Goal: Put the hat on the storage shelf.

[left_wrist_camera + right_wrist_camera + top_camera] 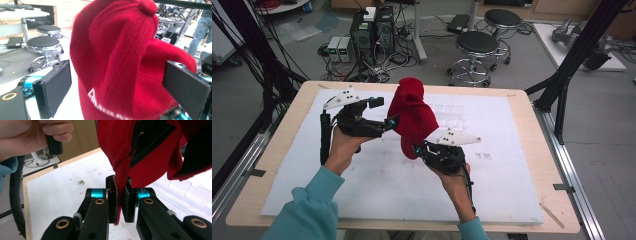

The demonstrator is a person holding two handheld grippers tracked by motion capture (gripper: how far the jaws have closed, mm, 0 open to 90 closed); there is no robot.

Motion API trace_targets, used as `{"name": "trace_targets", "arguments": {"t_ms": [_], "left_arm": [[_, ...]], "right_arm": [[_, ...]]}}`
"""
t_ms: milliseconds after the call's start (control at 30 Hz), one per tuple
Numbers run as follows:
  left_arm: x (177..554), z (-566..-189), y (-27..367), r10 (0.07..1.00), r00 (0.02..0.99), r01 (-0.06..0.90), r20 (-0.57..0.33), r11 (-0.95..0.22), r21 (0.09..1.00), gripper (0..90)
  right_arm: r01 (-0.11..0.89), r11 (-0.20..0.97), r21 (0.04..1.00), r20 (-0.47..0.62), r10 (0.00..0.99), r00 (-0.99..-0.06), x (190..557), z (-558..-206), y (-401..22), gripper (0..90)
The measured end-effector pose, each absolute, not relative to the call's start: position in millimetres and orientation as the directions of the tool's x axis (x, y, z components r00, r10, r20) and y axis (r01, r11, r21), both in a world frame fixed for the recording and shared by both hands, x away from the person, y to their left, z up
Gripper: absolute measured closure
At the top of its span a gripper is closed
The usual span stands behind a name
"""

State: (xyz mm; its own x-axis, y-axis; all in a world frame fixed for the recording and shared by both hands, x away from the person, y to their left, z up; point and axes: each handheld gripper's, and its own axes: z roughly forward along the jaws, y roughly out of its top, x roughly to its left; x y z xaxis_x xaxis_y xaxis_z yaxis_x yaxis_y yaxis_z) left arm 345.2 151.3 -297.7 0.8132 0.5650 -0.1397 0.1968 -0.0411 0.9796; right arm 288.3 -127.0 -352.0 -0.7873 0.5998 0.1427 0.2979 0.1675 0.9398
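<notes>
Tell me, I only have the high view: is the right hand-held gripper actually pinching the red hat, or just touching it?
Observer: It is pinching. In the right gripper view the right hand-held gripper is shut on a fold of the red knit hat's edge.
Operator: And the left one?
Observer: The left hand-held gripper is open, its pads either side of the hat with a gap showing.
Operator: Any markings on the hat?
Observer: White lettering runs along its lower band in the left gripper view; it is too cropped to read.
</notes>
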Motion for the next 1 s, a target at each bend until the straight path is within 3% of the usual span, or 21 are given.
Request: {"name": "trace_targets", "arguments": {"t_ms": [433,733,1000], "left_arm": [[329.6,-333.8,192.0,0.639,0.766,0.191,-0.075,-0.115,0.975,8.5],[307.8,-381.3,230.5,0.709,0.705,0.199,-0.027,-0.16,0.967,8.9],[292.2,-412.2,256.6,0.742,0.669,0.233,-0.044,-0.153,0.96,8.9]], "right_arm": [[0.261,0.125,0.957,0.115,0.662,-0.74,303.1,-339.9,-147.9,85.4],[0.237,0.103,0.966,0.095,0.71,-0.698,324.7,-338.7,-156.1,85.3],[0.235,0.095,0.967,0.094,0.728,-0.679,346.2,-336.2,-160.2,85.3]]}}
